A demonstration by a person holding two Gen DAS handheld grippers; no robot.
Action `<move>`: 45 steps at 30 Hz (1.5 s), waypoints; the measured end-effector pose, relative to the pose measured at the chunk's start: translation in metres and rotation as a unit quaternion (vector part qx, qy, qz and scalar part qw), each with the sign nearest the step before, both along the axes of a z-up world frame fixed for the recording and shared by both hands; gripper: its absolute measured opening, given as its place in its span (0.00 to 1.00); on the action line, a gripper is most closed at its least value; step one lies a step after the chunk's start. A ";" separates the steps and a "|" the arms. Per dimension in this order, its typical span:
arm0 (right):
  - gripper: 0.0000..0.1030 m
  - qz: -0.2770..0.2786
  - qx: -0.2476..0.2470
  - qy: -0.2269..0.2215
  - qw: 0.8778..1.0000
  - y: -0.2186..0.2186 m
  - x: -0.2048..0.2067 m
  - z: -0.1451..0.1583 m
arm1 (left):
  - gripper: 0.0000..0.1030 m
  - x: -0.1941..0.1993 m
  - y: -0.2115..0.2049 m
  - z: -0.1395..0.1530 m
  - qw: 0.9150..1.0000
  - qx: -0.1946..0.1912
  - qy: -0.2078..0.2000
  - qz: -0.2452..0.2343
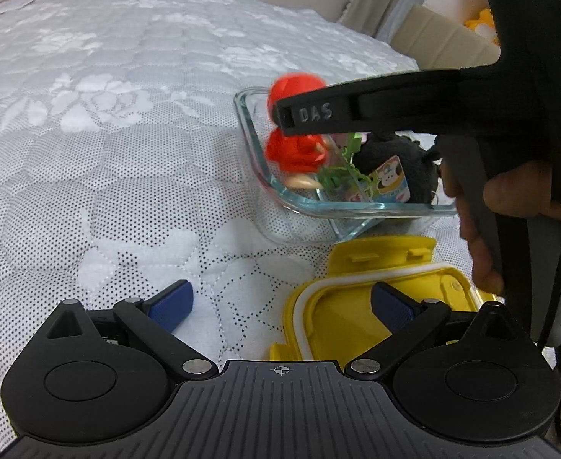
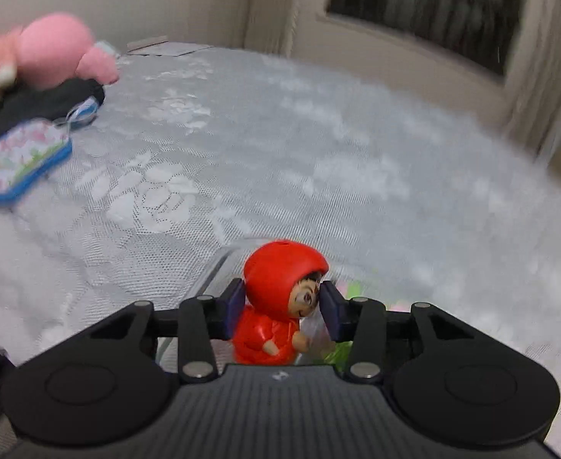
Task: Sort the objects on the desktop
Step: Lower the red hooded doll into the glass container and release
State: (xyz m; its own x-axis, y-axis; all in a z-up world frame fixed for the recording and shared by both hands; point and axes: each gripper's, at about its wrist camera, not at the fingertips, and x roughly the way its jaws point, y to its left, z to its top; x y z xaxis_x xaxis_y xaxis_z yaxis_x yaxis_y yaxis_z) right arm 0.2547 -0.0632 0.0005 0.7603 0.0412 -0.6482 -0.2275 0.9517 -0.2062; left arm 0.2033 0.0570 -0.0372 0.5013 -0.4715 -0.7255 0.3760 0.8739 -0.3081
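My right gripper [image 2: 282,306] is shut on a red hooded figurine [image 2: 280,298], pads on both sides of its head. In the left wrist view the figurine [image 1: 294,118] hangs over the clear glass container [image 1: 357,206], partly hidden by the right gripper's black finger [image 1: 318,114]. The container holds a black plush [image 1: 395,160], a green sprig and a cartoon tag. My left gripper [image 1: 280,306] is open and empty, low over the quilt, its right pad above a yellow lid [image 1: 349,306].
A grey quilted cloth [image 1: 127,153] covers the surface. In the right wrist view, a pink plush [image 2: 58,53], a dark cloth [image 2: 39,103] and a blue-rimmed pouch [image 2: 20,157] lie at the far left. A wall and window stand behind.
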 end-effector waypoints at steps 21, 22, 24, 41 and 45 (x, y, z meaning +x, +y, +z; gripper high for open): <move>0.45 -0.029 0.134 -0.022 0.990 -0.090 -0.032 0.038 | 0.99 0.005 -0.007 -0.002 1.000 0.014 -0.003 0.006; 0.48 -0.020 0.136 -0.024 0.990 -0.081 -0.029 0.038 | 0.99 0.004 -0.008 -0.002 1.000 0.017 -0.004 0.005; 0.49 -0.005 0.116 -0.023 0.993 -0.058 -0.019 0.036 | 0.99 0.003 -0.008 -0.002 1.000 0.017 -0.004 0.003; 0.52 0.005 0.110 -0.091 0.990 -0.023 0.002 0.017 | 0.99 0.005 0.017 -0.001 1.000 -0.011 0.002 0.029; 0.53 0.021 0.073 -0.047 0.996 -0.024 -0.006 0.005 | 0.99 0.003 0.014 -0.001 1.000 0.001 -0.002 0.024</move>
State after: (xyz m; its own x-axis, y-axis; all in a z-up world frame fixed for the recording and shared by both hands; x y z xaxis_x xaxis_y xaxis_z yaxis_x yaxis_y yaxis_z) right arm 0.2490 -0.0874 0.0056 0.8125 0.1631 -0.5597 -0.2545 0.9630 -0.0888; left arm 0.2064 0.0709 -0.0384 0.5256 -0.4459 -0.7245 0.3356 0.8912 -0.3051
